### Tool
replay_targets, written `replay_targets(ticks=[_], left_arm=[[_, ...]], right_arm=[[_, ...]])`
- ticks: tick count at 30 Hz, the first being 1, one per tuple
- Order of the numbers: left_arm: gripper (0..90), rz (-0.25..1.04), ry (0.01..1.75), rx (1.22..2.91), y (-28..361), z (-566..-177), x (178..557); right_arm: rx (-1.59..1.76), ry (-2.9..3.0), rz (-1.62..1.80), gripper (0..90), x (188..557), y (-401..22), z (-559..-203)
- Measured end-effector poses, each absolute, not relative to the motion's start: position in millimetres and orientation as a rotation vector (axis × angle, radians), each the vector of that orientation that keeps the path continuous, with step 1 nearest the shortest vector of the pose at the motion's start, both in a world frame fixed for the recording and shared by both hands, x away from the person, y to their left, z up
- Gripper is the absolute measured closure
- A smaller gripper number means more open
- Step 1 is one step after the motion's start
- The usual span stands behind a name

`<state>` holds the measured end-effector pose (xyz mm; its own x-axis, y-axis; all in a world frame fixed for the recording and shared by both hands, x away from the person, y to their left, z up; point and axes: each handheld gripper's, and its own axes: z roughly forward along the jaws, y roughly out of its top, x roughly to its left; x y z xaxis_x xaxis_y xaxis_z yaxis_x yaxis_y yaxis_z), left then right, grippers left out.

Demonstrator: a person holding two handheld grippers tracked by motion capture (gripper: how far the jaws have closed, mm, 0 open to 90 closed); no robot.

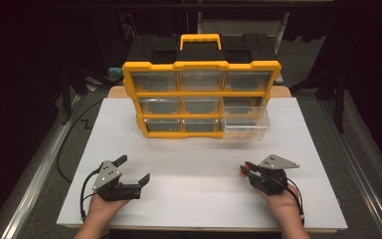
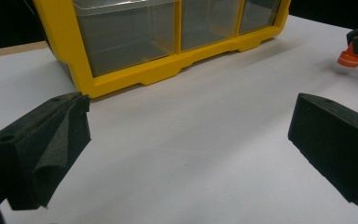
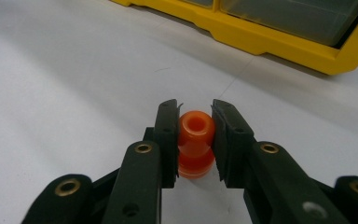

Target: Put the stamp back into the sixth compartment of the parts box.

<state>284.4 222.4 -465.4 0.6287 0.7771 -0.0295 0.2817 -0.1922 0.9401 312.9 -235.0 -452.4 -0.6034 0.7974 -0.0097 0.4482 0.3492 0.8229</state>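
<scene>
Right claw (image 1: 243, 171) pinching an orange piece (image 1: 241, 173), well short of the organizer's (image 1: 201, 97) pulled-out drawer (image 1: 246, 124).

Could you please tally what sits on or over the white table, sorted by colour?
Yellow: 1, the drawer cabinet
Orange: 1, the spool clamped in the right gripper
Black: 2, the left gripper and the right gripper
Total: 4

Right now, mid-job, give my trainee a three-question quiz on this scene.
1. True or false: the left gripper is open.
2. What does the right gripper hold?
3. Which drawer of the organizer is pulled out: A top left, B middle, C bottom right?

Key: 1 true. 2 An orange spool, clamped between its jaws. 3 C.
</scene>
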Motion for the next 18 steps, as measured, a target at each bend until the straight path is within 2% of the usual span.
replay_targets(ticks=[18], left_arm=[[0.5,0.567,0.855,1.744,222,-466,284]], right_arm=[[1.090,2.284,1.063,74.0,318,-227,-445]])
